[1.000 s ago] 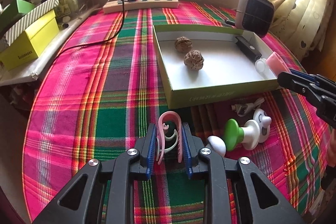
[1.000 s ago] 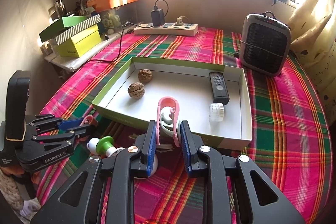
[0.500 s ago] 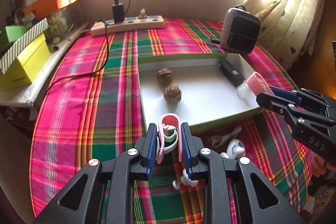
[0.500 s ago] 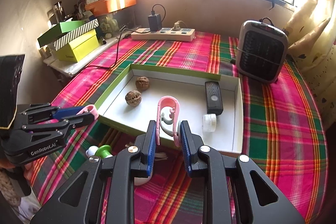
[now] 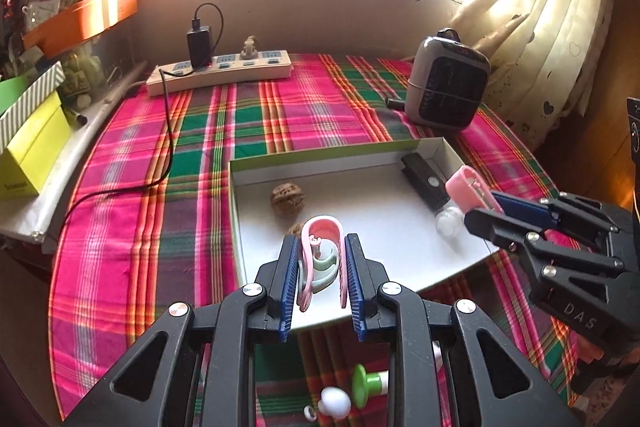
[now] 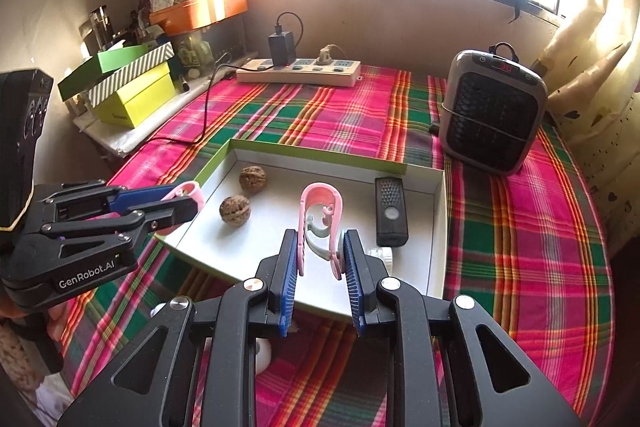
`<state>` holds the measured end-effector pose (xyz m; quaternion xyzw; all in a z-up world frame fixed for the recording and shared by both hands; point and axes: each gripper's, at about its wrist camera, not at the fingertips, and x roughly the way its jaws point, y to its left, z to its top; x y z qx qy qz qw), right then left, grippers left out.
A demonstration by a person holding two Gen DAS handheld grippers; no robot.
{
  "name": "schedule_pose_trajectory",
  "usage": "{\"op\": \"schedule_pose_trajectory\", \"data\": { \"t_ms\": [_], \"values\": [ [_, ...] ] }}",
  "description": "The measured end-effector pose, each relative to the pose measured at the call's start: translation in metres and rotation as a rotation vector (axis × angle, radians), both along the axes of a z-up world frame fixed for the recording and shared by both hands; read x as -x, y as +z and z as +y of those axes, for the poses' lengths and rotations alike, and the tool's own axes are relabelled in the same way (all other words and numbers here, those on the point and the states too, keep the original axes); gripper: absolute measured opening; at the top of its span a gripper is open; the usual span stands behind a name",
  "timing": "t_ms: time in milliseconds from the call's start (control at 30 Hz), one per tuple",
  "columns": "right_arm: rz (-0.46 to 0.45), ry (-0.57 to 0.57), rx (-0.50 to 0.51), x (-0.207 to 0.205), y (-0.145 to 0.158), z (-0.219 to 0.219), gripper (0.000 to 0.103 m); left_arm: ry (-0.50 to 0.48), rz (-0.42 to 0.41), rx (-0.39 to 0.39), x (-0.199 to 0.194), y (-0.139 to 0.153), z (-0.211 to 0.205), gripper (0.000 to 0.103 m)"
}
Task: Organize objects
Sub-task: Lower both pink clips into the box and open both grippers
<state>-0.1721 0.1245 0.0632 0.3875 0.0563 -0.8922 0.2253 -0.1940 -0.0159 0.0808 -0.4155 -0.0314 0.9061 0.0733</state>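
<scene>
My left gripper (image 5: pixel 321 247) is shut on a pink clip (image 5: pixel 320 227) with a pale green inner piece, held over the near edge of the open box (image 5: pixel 320 155). My right gripper (image 6: pixel 320 241) is shut on a second pink clip (image 6: pixel 322 203), above the box's white floor (image 6: pixel 280 247). Each gripper also shows in the other's view: the right gripper (image 5: pixel 480 215) at the right, the left gripper (image 6: pixel 184 203) at the left. In the box lie two walnuts (image 6: pixel 253 179) (image 6: pixel 235 210), a black remote (image 6: pixel 390 211) and a white cap (image 6: pixel 382 257).
A green-and-white toy (image 5: pixel 368 383) and a white ball (image 5: pixel 334 401) lie on the plaid cloth (image 5: pixel 160 227) in front of the box. A small heater (image 6: pixel 492 119) stands at the back right, a power strip (image 6: pixel 298 71) with a cable at the back, and stacked boxes (image 6: pixel 128 87) on the left.
My left gripper has risen and moved from above the cloth to over the box's near edge, still holding its clip. The right gripper has edged slightly forward over the box.
</scene>
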Motion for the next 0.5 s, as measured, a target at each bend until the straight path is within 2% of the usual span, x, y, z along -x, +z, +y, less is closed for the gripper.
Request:
{"op": "schedule_pose_trajectory", "data": {
  "t_ms": [233, 500],
  "values": [
    [-0.037, -0.012, -0.004, 0.022, -0.01, -0.004, 0.023, -0.042, -0.019, -0.002, 0.026, -0.006, 0.011, 0.021],
    [-0.081, -0.025, -0.025, 0.046, -0.027, -0.01, 0.024, -0.037, -0.047, -0.004, 0.057, -0.02, 0.019, 0.021]
  ]
}}
